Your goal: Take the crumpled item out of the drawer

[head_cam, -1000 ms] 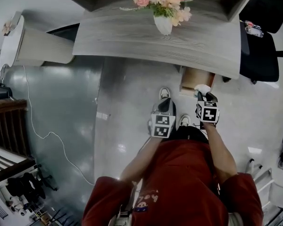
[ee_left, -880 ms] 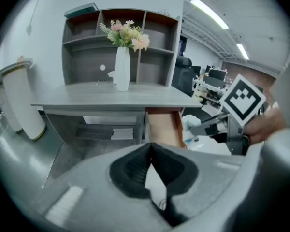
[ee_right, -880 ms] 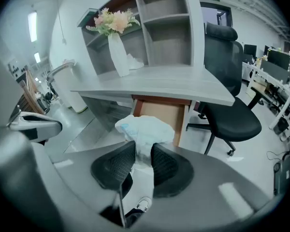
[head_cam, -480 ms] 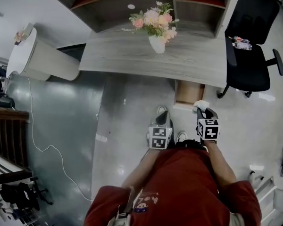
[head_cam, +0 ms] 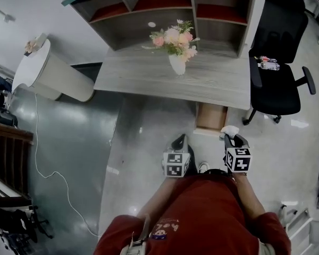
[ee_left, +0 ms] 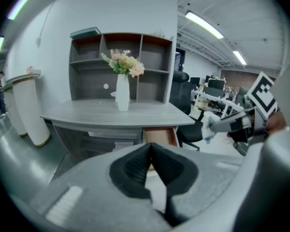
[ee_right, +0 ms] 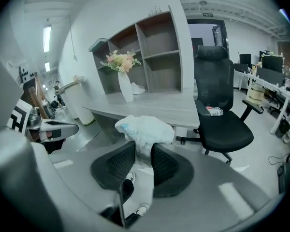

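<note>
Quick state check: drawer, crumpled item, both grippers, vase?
drawer: open, pulled out from under the desk.
crumpled item: out of the drawer, clamped between the jaws of the right gripper.
right gripper: shut on crumpled item.
left gripper: shut, empty.
vase: upright on the desk.

An office: grey desk (head_cam: pixel 149 76); black swivel chair (head_cam: pixel 276 89); open shelving (head_cam: pixel 223 28); distant workstations (ee_left: pixel 215 88)

Your worktop (head_cam: pixel 143 76), upper centre, shows matt grey wood grain; the floor (head_cam: pixel 138 132) below looks polished and glossy; the crumpled item (ee_right: pixel 146 128) seems thin white plastic; your right tongs (ee_right: pixel 142 148) carry ribbed matt black pads (ee_right: pixel 117 166).
</note>
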`<state>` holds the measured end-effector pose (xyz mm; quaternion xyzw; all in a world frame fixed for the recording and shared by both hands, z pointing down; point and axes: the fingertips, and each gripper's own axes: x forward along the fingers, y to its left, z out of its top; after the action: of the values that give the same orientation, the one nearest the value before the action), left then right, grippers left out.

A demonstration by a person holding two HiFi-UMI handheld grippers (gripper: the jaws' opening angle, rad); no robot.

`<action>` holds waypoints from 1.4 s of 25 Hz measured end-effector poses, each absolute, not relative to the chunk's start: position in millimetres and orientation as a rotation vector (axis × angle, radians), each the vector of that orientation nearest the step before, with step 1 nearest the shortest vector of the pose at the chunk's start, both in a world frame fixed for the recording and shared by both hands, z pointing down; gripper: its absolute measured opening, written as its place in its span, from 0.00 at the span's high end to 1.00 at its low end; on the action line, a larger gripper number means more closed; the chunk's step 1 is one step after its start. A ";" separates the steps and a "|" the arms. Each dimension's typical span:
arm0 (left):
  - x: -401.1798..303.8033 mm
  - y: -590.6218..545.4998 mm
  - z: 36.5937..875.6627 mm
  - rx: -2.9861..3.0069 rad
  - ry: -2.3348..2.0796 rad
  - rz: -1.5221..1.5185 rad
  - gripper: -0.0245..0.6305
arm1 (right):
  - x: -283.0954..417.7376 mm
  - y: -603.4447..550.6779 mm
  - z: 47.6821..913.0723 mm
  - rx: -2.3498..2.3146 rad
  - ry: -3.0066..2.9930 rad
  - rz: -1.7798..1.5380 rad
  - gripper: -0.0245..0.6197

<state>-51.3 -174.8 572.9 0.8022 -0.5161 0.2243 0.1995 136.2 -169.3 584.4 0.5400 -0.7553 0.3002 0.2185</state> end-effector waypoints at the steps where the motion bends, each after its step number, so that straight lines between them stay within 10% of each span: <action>1: -51.8 -173.4 571.6 2.244 -1.441 0.627 0.96 | 136.1 -167.7 581.8 1.500 -2.095 0.831 0.81; 35: -59.7 -147.1 548.5 2.282 -1.456 0.627 0.96 | 112.1 -150.3 563.4 1.450 -2.175 0.781 0.81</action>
<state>-59.7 -147.1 548.5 0.8078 -0.5154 0.2220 0.1803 112.1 -150.3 563.4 0.5200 -0.7802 0.2803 0.2054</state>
